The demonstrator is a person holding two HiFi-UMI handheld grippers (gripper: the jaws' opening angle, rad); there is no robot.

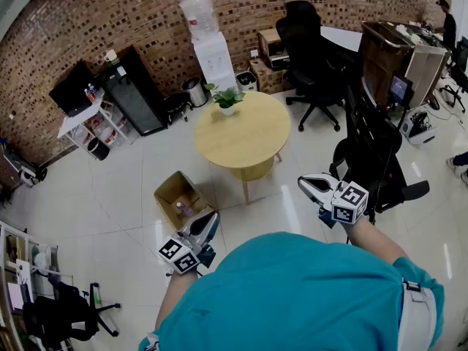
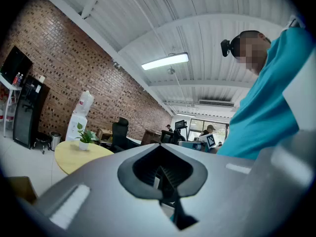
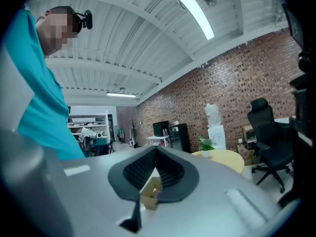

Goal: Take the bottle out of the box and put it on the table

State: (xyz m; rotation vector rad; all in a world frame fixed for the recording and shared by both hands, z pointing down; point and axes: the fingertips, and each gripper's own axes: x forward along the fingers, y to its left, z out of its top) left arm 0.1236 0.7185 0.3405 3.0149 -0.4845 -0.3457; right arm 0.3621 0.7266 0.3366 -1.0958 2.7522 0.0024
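Note:
An open cardboard box (image 1: 174, 190) stands on the floor left of the round wooden table (image 1: 252, 139), with a small bottle (image 1: 180, 209) upright inside it. My left gripper (image 1: 210, 221) hovers shut just right of the box, a little above the floor. My right gripper (image 1: 306, 184) is held shut, right of the table's leg. In the right gripper view the jaws (image 3: 156, 152) are closed and empty; the box (image 3: 147, 197) and bottle (image 3: 155, 192) show through the gap behind them. The left gripper (image 2: 161, 149) is likewise closed on nothing, pointing past the table (image 2: 79, 155).
A potted plant (image 1: 227, 99) stands at the table's far edge. Black office chairs (image 1: 311, 46) and a desk lie beyond and to the right. A water dispenser (image 1: 212, 50), black cabinet (image 1: 135, 90) and white shelf (image 1: 88, 123) line the brick wall.

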